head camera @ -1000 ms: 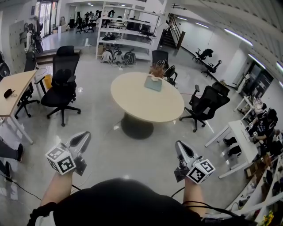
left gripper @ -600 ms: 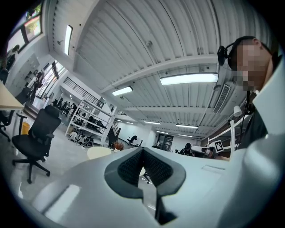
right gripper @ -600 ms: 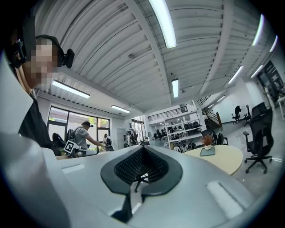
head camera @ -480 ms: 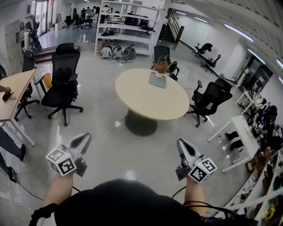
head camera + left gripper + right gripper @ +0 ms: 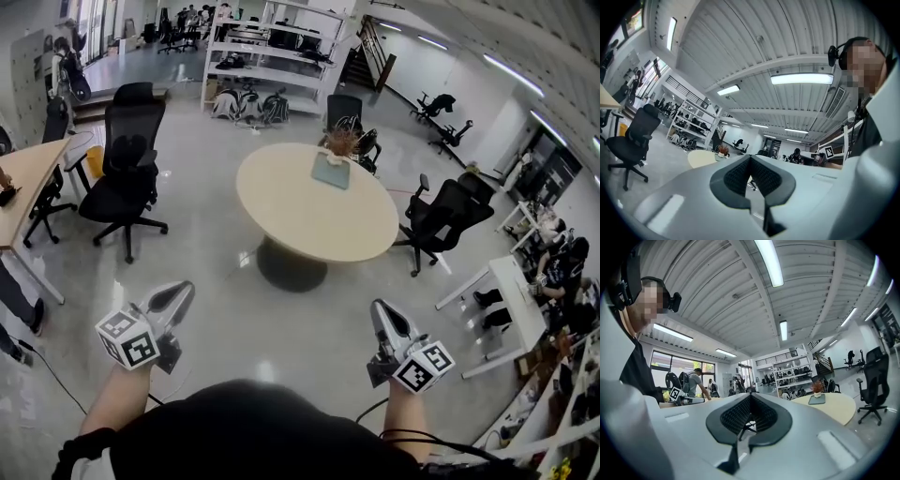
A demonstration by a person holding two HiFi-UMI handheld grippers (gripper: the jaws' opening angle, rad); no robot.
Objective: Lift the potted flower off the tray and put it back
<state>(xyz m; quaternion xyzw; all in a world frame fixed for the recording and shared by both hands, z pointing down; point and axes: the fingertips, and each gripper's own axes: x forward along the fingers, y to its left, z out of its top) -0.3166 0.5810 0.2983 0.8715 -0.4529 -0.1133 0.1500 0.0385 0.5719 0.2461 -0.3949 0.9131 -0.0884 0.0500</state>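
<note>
**Item 1. Potted flower** [image 5: 339, 142]. We found it upright on the tray [image 5: 329, 175], at the tray's far end, with nothing touching it. Both gripper views showed it only as a small, distant shape.

**Item 2. Tray.** It lay flat near the far edge of the round table [image 5: 300, 214], a little right of that edge's middle. We could not make out its rim or depth from where we stood.

**Item 3. Left gripper** [image 5: 176, 291]. Its jaws were pressed together with nothing between the pads. It was held level over the floor [image 5: 211, 309], short of the table's near edge and well apart from the tray.

**Item 4. Right gripper** [image 5: 382, 311]. Its jaws were likewise pressed together and it carried nothing. It was level with its partner over the floor, well apart from the table.

**Item 5. Surroundings.** Black office chairs [image 5: 127, 173] stood on either side of the table, none of them between us and its near edge.

**Item 6. Progress.** We judged that no part of the task had been done, since the pot sat on the tray and neither gripper was within reach of it. What remained was:
- coming up to the table
- reaching across to its far edge
- spreading a pair of jaws around the pot and pinching it
- raising it clear of the tray
- setting it down there again and letting go
</note>
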